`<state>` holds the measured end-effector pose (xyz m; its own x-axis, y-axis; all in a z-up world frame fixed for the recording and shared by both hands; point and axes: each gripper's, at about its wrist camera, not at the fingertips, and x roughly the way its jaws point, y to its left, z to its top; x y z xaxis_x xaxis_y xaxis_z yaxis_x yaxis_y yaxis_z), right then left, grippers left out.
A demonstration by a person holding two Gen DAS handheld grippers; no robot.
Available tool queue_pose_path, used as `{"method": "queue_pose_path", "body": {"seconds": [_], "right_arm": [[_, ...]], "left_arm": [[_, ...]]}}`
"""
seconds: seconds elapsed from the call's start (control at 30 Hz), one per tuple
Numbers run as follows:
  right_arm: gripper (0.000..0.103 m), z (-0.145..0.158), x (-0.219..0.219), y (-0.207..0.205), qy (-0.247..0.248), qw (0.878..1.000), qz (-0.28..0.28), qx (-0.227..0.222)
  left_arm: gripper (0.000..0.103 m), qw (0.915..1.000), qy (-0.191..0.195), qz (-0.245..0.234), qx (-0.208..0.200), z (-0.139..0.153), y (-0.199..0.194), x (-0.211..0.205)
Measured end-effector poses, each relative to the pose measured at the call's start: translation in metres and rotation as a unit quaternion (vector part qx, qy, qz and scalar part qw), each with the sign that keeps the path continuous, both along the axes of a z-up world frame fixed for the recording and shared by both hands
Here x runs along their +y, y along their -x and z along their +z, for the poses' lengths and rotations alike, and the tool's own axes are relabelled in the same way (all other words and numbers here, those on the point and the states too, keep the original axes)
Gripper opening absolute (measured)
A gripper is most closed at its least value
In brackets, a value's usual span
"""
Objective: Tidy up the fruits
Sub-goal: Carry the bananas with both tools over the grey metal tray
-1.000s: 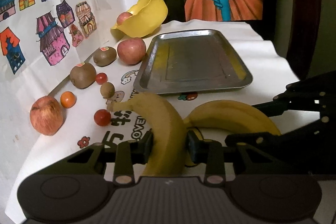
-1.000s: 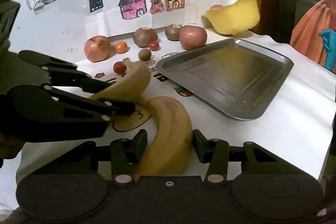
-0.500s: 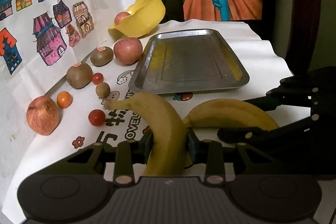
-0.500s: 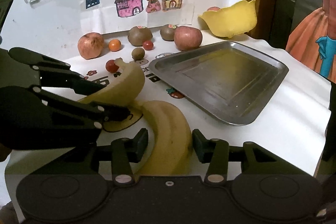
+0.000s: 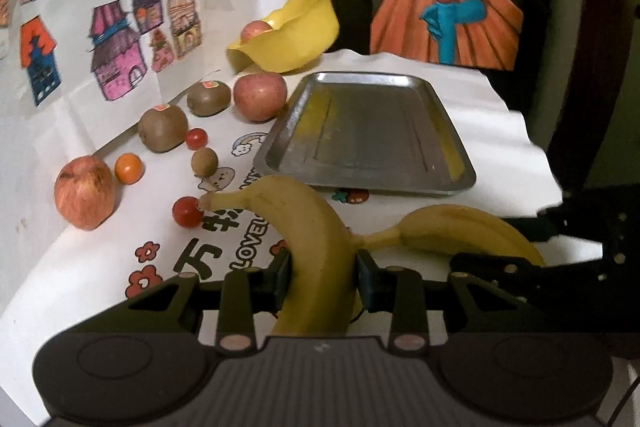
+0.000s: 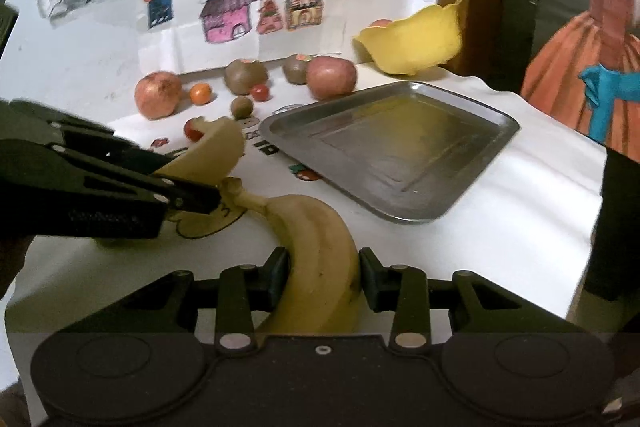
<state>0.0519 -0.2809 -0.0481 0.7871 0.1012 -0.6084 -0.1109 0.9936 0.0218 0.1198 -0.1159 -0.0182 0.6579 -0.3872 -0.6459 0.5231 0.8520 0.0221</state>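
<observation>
Each gripper point(image 5: 323, 277) point(image 6: 323, 277) clenches one banana point(image 5: 308, 227) point(image 6: 320, 247), the tray point(image 5: 360, 131) at frame centre is bare, other fruits lie unsorted.

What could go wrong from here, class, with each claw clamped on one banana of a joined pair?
1. The left claw and right claw grip two bananas joined at one stem; pulling apart could tear it or split the peel.
2. The left banana's tip sits right by a cherry tomato; a swing might roll it away.
3. Hard squeezing could bruise the soft fruit before it reaches the metal tray.
</observation>
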Motion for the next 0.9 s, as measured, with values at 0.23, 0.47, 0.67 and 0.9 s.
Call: {"method": "queue_pose_path", "body": {"seconds": [0.23,0.47,0.67,0.9], "right_arm": [[0.039,0.005,-0.012,0.01,-0.035,0.999,-0.005,-0.014],[0.039,0.016,-0.024,0.014,-0.081,0.996,-0.009,-0.032],[0.039,0.019,-0.035,0.01,-0.115,0.992,-0.022,-0.048],[0.039,0.025,-0.05,0.004,-0.142,0.987,-0.029,-0.066]], "left_arm": [[0.038,0.9996,0.024,0.012,-0.009,0.011,0.004,0.003],[0.037,0.9992,0.028,0.018,-0.024,0.022,0.0,-0.001],[0.037,0.9987,0.028,0.022,-0.036,0.028,-0.009,-0.009],[0.037,0.998,0.035,0.023,-0.047,0.036,-0.017,-0.015]]}}
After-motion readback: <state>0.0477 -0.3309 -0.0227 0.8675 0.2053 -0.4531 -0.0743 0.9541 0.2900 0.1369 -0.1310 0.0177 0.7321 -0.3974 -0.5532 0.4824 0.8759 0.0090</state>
